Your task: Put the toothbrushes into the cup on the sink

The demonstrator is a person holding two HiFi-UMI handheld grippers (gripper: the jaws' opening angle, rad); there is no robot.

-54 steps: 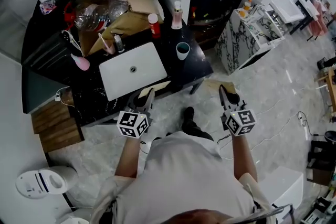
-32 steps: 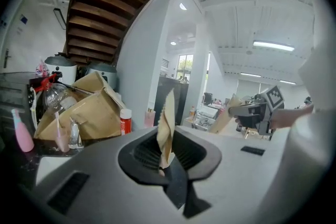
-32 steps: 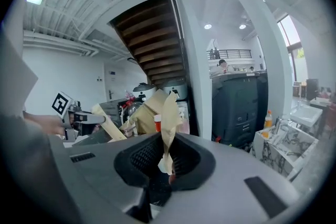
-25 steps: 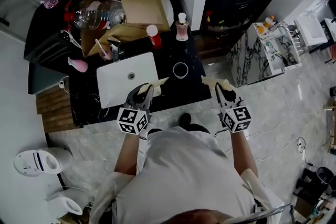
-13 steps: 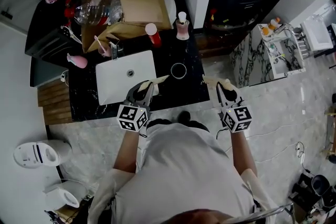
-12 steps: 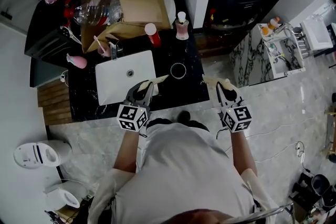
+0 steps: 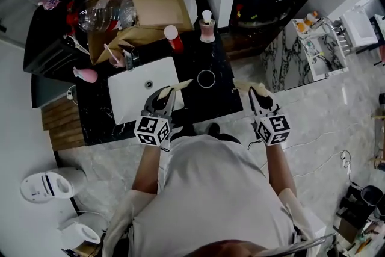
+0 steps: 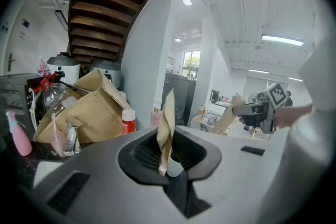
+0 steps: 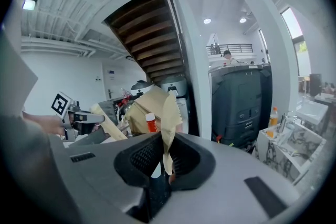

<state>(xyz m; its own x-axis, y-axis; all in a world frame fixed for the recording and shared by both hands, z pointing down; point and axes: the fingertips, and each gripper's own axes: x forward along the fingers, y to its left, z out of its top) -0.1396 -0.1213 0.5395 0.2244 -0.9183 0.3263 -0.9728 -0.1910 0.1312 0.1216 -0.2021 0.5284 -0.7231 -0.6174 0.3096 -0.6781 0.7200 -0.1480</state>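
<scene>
The left gripper (image 7: 165, 95) is clamping a paper-wrapped brush, the left toothbrush (image 7: 181, 85). Its jaws are drawn in on the wrapper, with nothing else showing between them. In the left gripper view the wrapper is standing up out of the jaws, leaning slightly. The right gripper (image 7: 255, 96) is pinching the right toothbrush (image 7: 243, 86) in the same way, jaws closed on the paper.

Both grippers are hanging over the near edge of the black counter (image 7: 224, 99). The cup (image 7: 206, 78) is standing upright on that counter, just to the right of the white sink (image 7: 129, 99), mouth open to the head view. It is lying ahead of both grippers and between them.

From above, each brush's long axis is slanting inward toward the cup — the left toothbrush up and to the right, the right toothbrush up and to the left. The free end of the left toothbrush is sitting just beside the cup's rim, while the right one's end is near but clearly apart. So the left hand is looking the nearer of the two. Either brush is probably needing to be tipped end-down over the mouth before letting go.

As for writing, nothing is reading clearly. The marker cubes (image 7: 151, 130) are showing only black-and-white squares, and the red-capped bottle (image 7: 172, 38) behind the sink is carrying a label too small to make out — likewise the pump bottle (image 7: 206, 27).
</scene>
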